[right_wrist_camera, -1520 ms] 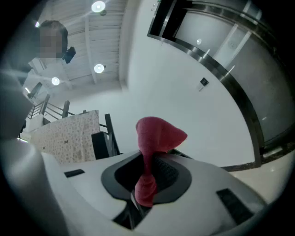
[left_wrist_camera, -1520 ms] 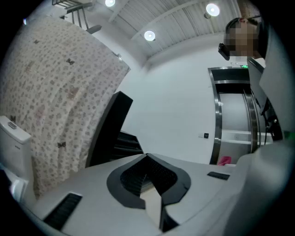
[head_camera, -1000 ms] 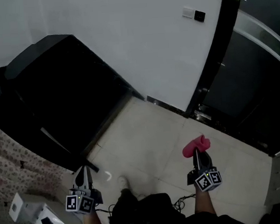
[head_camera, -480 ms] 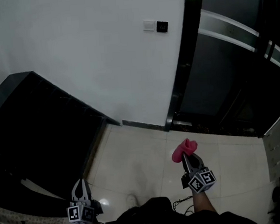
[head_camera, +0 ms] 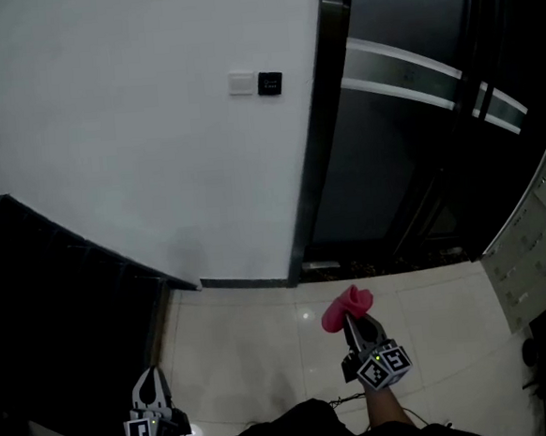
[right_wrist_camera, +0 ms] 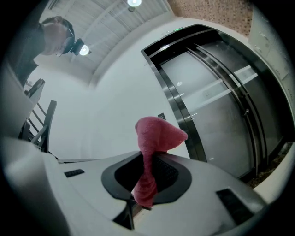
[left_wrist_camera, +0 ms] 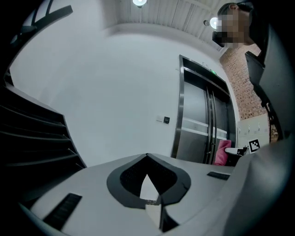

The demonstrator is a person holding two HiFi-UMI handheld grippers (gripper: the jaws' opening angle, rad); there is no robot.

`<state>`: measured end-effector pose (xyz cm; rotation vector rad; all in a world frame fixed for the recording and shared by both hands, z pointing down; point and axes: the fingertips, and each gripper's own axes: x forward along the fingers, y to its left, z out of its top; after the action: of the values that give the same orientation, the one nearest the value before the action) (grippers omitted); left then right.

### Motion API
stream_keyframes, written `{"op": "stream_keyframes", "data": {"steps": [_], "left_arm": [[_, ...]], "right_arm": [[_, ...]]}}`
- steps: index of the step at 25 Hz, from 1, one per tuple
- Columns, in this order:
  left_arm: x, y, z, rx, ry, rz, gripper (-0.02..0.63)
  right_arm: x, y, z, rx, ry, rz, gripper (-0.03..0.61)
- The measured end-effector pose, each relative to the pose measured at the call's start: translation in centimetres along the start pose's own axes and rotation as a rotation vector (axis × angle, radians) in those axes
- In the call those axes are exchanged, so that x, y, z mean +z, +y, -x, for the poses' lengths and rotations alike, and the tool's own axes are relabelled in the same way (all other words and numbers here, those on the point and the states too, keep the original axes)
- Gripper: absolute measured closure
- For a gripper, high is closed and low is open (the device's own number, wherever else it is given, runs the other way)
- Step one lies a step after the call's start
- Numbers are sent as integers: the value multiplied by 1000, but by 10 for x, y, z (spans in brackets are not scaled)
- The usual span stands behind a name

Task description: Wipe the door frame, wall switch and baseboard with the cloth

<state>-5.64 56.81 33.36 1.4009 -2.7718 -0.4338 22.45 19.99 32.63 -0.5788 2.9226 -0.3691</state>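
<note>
Cloth (head_camera: 348, 306), pink and bunched, sticks up from the right gripper (head_camera: 354, 324), whose jaws are clamped on it above the tiled floor (head_camera: 254, 341), near the dark door frame (head_camera: 312, 162). The left gripper (head_camera: 148, 378) hangs low, its jaws together and empty. The wall switch (head_camera: 241, 83) sits high on the white wall (head_camera: 106, 131).

Right gripper (right_wrist_camera: 148, 177) jaws clamp a pink cloth (right_wrist_camera: 156, 133), which pokes up at frame centre with its top flopped right. Behind it, white wall (right_wrist_camera: 101, 120) on the left and dark door frame (right_wrist_camera: 177, 107) running from upper centre to lower right. Small switch (right_wrist_camera: 161, 116) just left of frame. Metal door (right_wrist_camera: 221, 115) fills right side. Ceiling lamp (right_wrist_camera: 133, 2) at top edge.
</note>
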Motion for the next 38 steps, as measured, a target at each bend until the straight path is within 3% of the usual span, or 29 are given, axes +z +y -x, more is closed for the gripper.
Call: {"op": "stream_keyframes", "data": {"steps": [6,15,20,23,27,31,36,38], "left_arm": [[-28,-47,-106,-111,48,-41,614],[-30,-142,-288,-92,-2,-57,614],[-35,-197,-375,-177,3,-65,614],[-49,-211,-417,-226,44,-96,614],[-60,-215,-471,-294,63,-111,614],[-58,-210,-518,-359,70,-124,614],[-51,-195,-568,-373,99,-127,614],[-43,-194,-582,-403,87,-135,614]], "right_arm": [[21,-70,-64,15,-61,75,525],[57,-202,-189,113,-64,41,525],[86,-264,-239,130,-50,51,525],[102,-278,-270,148,-39,151,525],[119,-285,-324,122,19,386,525],[146,-275,-378,93,35,591,525],[183,-259,-427,67,8,778,523],[197,-254,-447,37,21,918,523]]}}
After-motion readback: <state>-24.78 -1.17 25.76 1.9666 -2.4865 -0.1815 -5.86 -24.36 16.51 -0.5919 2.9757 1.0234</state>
